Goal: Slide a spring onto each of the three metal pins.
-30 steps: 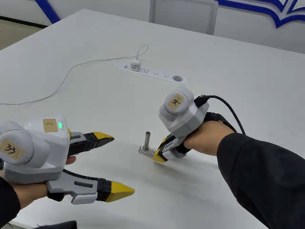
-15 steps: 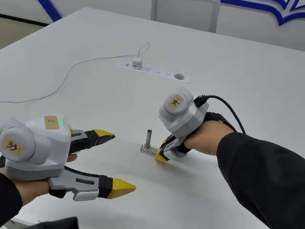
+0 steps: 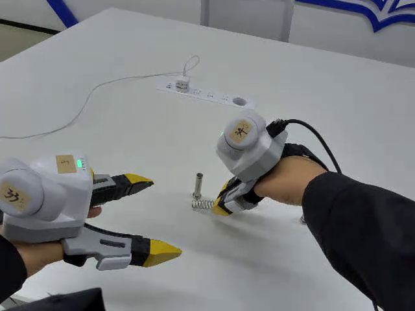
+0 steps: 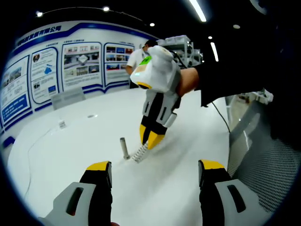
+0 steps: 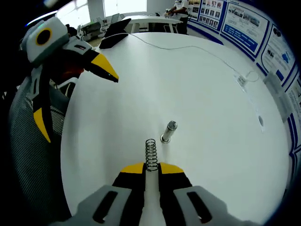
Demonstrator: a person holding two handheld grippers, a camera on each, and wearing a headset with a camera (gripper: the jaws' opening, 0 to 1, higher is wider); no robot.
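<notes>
**Right gripper view:** the right hand-held gripper [image 5: 151, 168] is clenched on the near end of a spring [image 5: 151, 153]. The spring lies on the white table [image 5: 202, 94], its far end just beside the base of an upright metal pin [image 5: 168, 131].

**Head view:** the gripper's own body covers that grasp. A power strip [image 3: 204, 97] lies well behind the pin.

**Left gripper view:** the left hand-held gripper [image 4: 155, 172], jaws spread wide with nothing between them, faces pin and spring and stands well apart from them.

Whether the spring touches the pin cannot be told.
</notes>
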